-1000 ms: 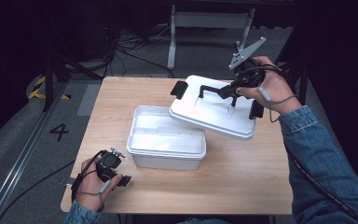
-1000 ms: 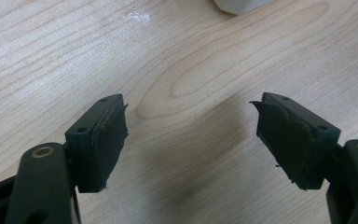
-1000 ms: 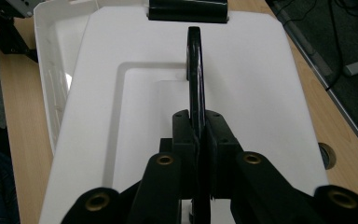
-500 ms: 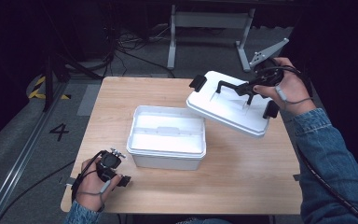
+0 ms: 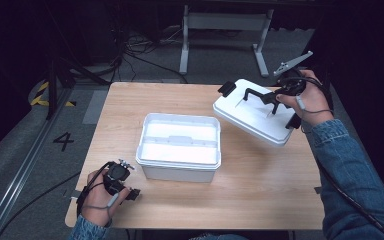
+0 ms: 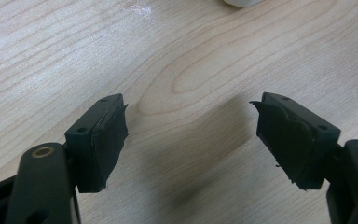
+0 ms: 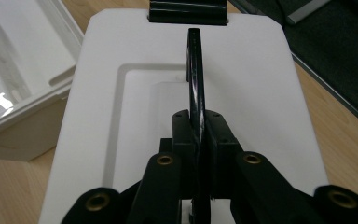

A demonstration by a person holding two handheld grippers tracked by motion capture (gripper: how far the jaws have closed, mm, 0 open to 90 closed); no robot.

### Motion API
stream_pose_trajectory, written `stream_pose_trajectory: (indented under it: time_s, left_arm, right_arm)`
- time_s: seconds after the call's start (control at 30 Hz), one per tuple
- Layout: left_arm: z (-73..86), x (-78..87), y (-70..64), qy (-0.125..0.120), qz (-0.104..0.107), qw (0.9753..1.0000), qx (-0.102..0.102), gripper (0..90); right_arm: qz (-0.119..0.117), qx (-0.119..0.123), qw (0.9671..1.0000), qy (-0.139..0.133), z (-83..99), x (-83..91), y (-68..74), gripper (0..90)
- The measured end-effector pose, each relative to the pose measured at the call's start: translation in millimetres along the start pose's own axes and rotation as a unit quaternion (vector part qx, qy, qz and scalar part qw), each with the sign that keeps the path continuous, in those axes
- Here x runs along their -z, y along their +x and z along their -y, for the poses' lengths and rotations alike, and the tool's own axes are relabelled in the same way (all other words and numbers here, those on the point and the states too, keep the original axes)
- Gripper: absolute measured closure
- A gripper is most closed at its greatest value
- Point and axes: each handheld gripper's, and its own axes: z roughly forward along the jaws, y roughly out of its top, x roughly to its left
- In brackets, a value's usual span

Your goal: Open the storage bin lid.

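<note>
On the table: wooden table (image 5: 260, 190), white box (image 5: 179, 145) uncovered
Floor: grey, cables (image 5: 130, 50), "4" marking (image 5: 63, 141)
Right gripper (image 7: 199, 140): pinching lid (image 5: 252, 112) handle (image 7: 195, 70)
Left gripper (image 6: 191, 135): spread, holding nothing

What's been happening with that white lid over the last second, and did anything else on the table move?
The right gripper, shut on the black handle, has carried the white lid off the open white box and out toward the table's far right side, still tilted and off the wood. Nothing was let go. The box stayed put, and the left gripper stayed open, resting near the table's front left corner.
</note>
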Motion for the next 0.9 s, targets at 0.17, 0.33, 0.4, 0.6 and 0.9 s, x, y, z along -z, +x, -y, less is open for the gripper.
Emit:
stream_pose_trajectory:
  time_s: [0.17, 0.33, 0.4, 0.6, 0.9]
  left_arm:
    - [0.0, -0.7, -0.3, 0.001, 0.003, 1.0000, -0.004, 25.0]
    - [0.1, -0.9, -0.6, 0.001, 0.002, 1.0000, -0.003, 24.9]
    - [0.0, -0.9, -0.6, 0.002, 0.002, 1.0000, -0.005, 24.9]
    - [-0.1, -1.0, -0.6, 0.003, 0.002, 1.0000, -0.006, 24.7]
    - [0.0, -1.3, -0.6, 0.005, 0.003, 1.0000, -0.008, 24.4]
  right_arm:
    - [0.004, -0.024, 0.9996, 0.010, 16.2, -17.9, -14.2, 84.7]
    - [0.009, -0.041, 0.9991, 0.008, 31.0, -33.6, -25.4, 84.8]
    - [0.013, -0.045, 0.9989, 0.008, 35.6, -38.5, -28.2, 84.8]
    - [0.012, -0.055, 0.9983, 0.012, 49.3, -54.3, -33.4, 84.8]
    - [0.010, -0.069, 0.9975, 0.012, 65.1, -72.0, -34.5, 84.8]
